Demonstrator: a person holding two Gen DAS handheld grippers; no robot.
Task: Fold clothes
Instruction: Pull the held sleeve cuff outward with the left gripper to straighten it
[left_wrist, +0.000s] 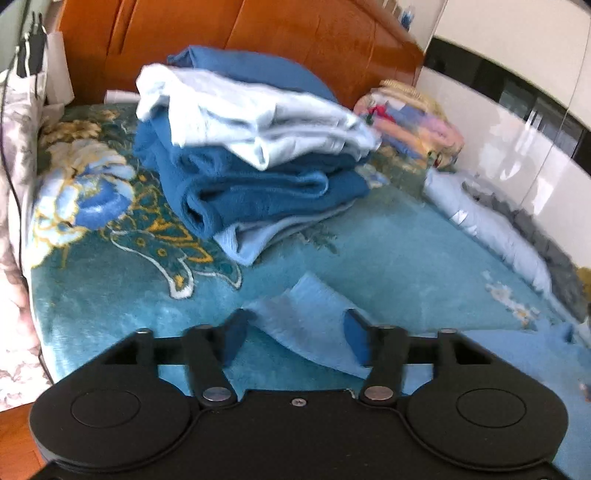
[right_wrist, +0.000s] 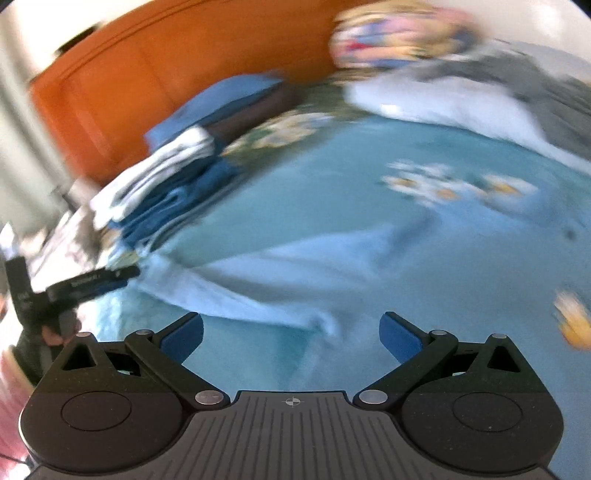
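A light blue garment (left_wrist: 314, 325) lies on the teal bed blanket (left_wrist: 388, 251). In the left wrist view my left gripper (left_wrist: 295, 336) is open, and a raised corner of the garment sits between its blue pads. In the blurred right wrist view the same garment (right_wrist: 280, 280) stretches across the blanket (right_wrist: 332, 177). My right gripper (right_wrist: 291, 332) is wide open and empty just above the garment's near edge. The left gripper (right_wrist: 92, 282) shows at the garment's left end.
A stack of folded blue and white clothes (left_wrist: 251, 155) stands near the orange headboard (left_wrist: 258, 33). More unfolded clothes (left_wrist: 491, 229) lie along the right edge by a white wall. A colourful bundle (left_wrist: 410, 118) sits at the back right.
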